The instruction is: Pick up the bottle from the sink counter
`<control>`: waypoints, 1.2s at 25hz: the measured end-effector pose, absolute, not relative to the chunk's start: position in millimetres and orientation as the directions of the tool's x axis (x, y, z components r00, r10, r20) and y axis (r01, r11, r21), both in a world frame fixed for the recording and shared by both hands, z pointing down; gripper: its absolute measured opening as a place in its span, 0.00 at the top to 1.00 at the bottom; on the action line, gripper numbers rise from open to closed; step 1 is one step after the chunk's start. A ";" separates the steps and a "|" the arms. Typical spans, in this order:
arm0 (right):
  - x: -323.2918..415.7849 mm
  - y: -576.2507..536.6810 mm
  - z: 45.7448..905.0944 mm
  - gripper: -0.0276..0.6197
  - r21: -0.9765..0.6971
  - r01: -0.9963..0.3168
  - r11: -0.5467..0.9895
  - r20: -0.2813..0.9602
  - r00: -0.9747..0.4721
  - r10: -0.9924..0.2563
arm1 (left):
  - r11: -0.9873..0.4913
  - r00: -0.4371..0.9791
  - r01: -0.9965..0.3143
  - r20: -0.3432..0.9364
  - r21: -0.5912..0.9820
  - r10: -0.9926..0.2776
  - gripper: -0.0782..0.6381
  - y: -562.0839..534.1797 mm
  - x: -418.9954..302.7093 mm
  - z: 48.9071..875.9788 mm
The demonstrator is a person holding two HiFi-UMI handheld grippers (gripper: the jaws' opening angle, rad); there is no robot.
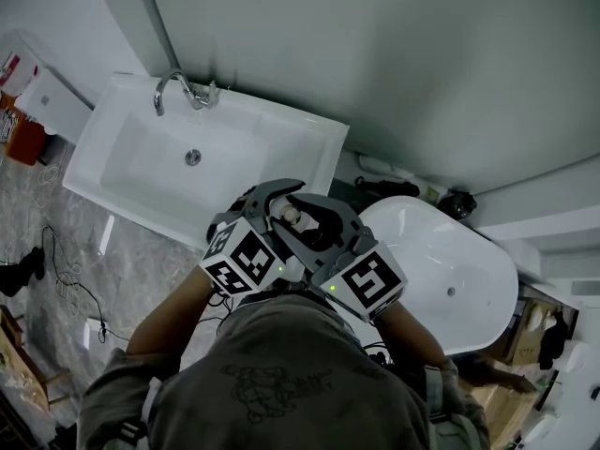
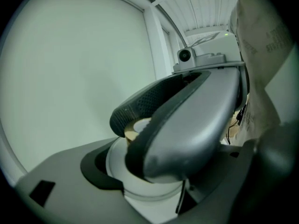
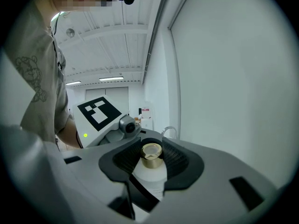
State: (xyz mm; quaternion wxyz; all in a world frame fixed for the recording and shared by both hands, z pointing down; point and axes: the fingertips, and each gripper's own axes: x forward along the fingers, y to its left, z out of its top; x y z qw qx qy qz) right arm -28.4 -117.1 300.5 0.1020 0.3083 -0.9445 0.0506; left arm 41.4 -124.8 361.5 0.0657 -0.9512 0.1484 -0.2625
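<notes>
A white bottle with a gold cap [image 1: 292, 216] hangs in the air, in front of the person's chest, over the gap between the sink and the bathtub. Both grippers grip it from opposite sides. My left gripper [image 1: 272, 204] comes in from the lower left, and my right gripper [image 1: 315, 216] from the lower right. In the right gripper view the bottle [image 3: 151, 153] stands upright between the dark ribbed pads, with my right gripper [image 3: 152, 162] shut on it. In the left gripper view the bottle's white body [image 2: 140, 183] sits between my left jaws, partly hidden by the right gripper's grey jaw.
A white sink [image 1: 141, 148] with a chrome faucet [image 1: 178, 87] lies at the upper left. A white bathtub [image 1: 469, 279] lies at the right. A pale wall runs behind both. Cables [image 1: 66, 279] trail over the marbled floor at the left.
</notes>
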 end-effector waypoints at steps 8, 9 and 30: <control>-33.2 -108.5 320.0 0.73 -0.076 -0.580 0.811 0.253 -0.798 -0.547 | -0.949 0.808 -0.265 0.498 -0.171 -0.316 0.40 -115.1 35.5 381.1; -34.0 -108.1 321.2 0.73 -0.080 -0.578 0.812 0.248 -0.801 -0.546 | -0.949 0.806 -0.267 0.500 -0.169 -0.316 0.40 -114.4 34.9 383.0; -37.2 -109.8 323.4 0.73 -0.074 -0.579 0.812 0.259 -0.798 -0.545 | -0.947 0.801 -0.266 0.506 -0.181 -0.322 0.40 -116.8 30.9 385.1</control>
